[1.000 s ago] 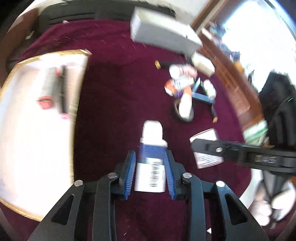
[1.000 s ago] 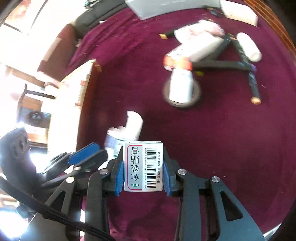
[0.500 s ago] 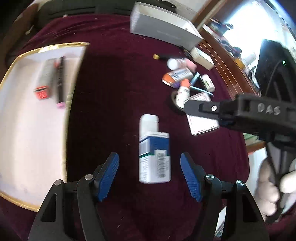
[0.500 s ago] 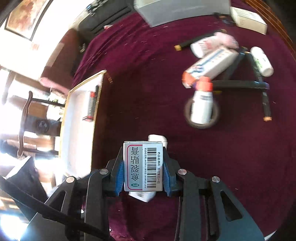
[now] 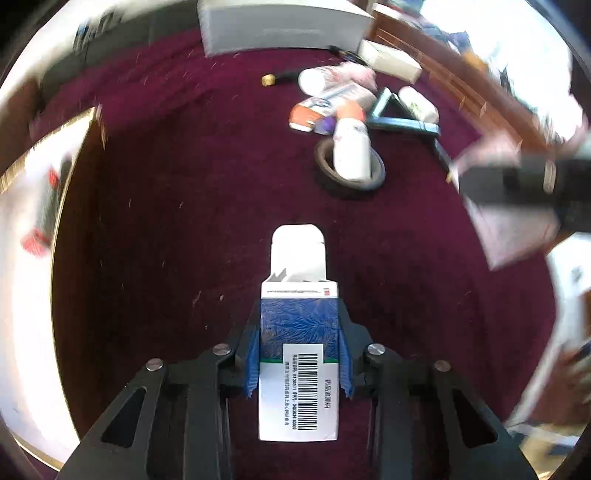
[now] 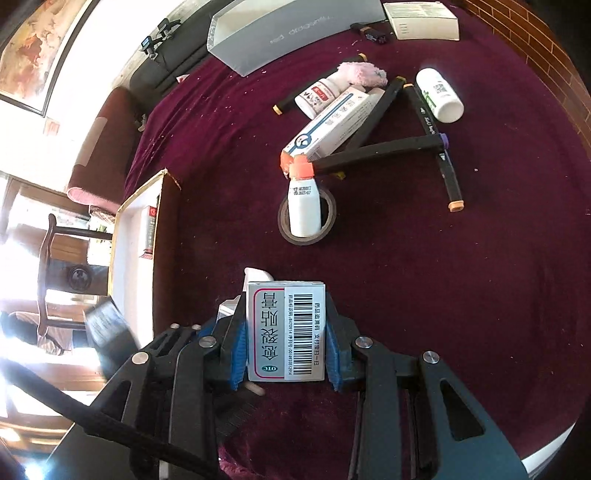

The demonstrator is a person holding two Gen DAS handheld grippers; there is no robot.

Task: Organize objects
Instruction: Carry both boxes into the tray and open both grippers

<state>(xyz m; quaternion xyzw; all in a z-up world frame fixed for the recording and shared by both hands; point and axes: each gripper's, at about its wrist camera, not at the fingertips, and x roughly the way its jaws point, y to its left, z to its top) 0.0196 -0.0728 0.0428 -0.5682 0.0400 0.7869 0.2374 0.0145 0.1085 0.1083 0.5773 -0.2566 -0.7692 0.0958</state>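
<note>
A blue and white carton point(image 5: 298, 391) with a barcode and an open white flap lies on the maroon cloth point(image 5: 207, 206). My left gripper point(image 5: 299, 347) is closing on it, and its blue pads point(image 5: 253, 354) press the carton's two sides. My right gripper point(image 6: 286, 350) is shut on a grey-white barcode box point(image 6: 286, 325) held above the cloth. In the left wrist view that gripper and its box point(image 5: 513, 236) appear blurred at the right. The carton's flap point(image 6: 256, 275) peeks out behind the right gripper's box.
A white tray with a gold rim point(image 6: 120, 221) at the left holds a dark pen. Farther out lie an orange-capped bottle point(image 6: 303, 206) on a tape roll point(image 6: 284, 229), a long box point(image 6: 332, 125), black markers point(image 6: 376, 151), a white bottle point(image 6: 439, 96) and a grey box point(image 6: 295, 33).
The left jaws opened, left the carton lying on the cloth, then closed round it again nearer its flap end. The right gripper kept its box and shifted across the cloth.
</note>
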